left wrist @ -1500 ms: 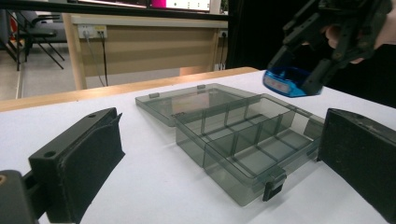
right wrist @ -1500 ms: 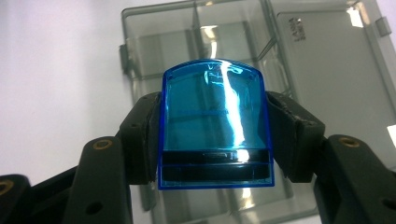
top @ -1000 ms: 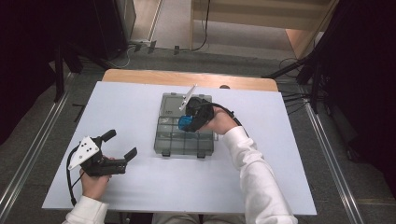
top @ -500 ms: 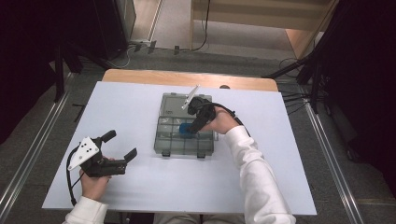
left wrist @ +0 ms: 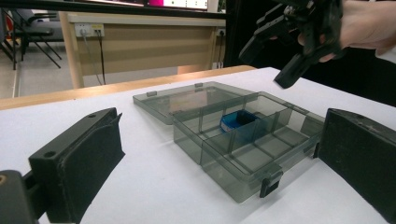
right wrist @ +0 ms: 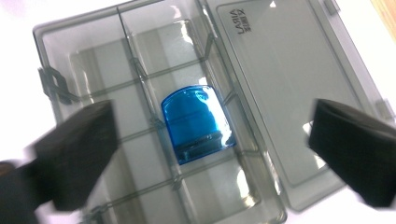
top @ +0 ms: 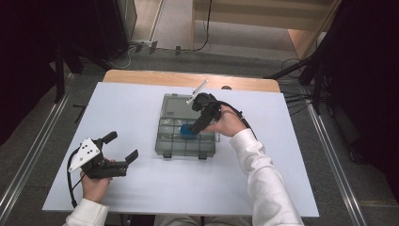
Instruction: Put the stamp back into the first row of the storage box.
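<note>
My main risk is that the right hand-held gripper [right wrist: 210, 154], jaws spread wide above the organiser box [top: 186, 126], clips a thin divider on descent and shifts the box on the bench [top: 141, 108]. I hold the left hand-held gripper [top: 123, 147] spread and empty, well apart from it. The blue piece [right wrist: 197, 123], translucent, glossy and round-topped, lies flat in a middle compartment beside the laid-open lid [right wrist: 289, 84].
</note>
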Tool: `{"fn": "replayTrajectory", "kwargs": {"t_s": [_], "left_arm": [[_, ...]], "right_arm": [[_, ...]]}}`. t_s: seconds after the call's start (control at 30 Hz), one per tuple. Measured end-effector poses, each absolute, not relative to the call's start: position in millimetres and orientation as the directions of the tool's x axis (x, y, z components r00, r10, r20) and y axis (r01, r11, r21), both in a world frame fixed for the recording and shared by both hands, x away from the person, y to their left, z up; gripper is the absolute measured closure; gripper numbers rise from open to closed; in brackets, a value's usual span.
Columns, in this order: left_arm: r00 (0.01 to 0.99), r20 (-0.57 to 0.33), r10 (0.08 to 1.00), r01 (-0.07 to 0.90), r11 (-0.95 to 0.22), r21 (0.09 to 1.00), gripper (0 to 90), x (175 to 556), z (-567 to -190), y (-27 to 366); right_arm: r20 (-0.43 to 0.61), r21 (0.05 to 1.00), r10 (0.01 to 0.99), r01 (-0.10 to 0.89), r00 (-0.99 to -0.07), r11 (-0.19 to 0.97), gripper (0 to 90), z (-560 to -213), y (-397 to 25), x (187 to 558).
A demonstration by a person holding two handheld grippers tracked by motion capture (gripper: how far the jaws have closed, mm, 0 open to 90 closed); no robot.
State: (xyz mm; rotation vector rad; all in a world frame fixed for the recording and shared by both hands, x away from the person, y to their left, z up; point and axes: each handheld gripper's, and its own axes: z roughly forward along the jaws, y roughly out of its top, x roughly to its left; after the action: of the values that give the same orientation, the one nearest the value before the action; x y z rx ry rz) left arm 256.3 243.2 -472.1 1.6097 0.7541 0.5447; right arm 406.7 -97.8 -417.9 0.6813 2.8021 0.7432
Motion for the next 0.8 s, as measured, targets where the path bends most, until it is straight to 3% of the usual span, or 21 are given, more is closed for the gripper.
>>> {"fn": "replayTrajectory", "kwargs": {"t_s": [0.47, 0.8], "left_arm": [[0.683, -0.078, 0.726, 0.175, -0.059, 0.983, 0.0, 257.9, -472.2, 242.5], [0.683, -0.075, 0.726, 0.179, -0.067, 0.982, 0.0, 257.9, -472.8, 240.4]], "right_arm": [[-0.032, 0.546, 0.561, 0.456, -0.827, 0.703, 0.0, -405.4, -129.3, 382.7], [-0.001, 0.603, 0.671, 0.535, -0.741, 0.592, 0.0, -402.8, -164.6, 356.6]]}}
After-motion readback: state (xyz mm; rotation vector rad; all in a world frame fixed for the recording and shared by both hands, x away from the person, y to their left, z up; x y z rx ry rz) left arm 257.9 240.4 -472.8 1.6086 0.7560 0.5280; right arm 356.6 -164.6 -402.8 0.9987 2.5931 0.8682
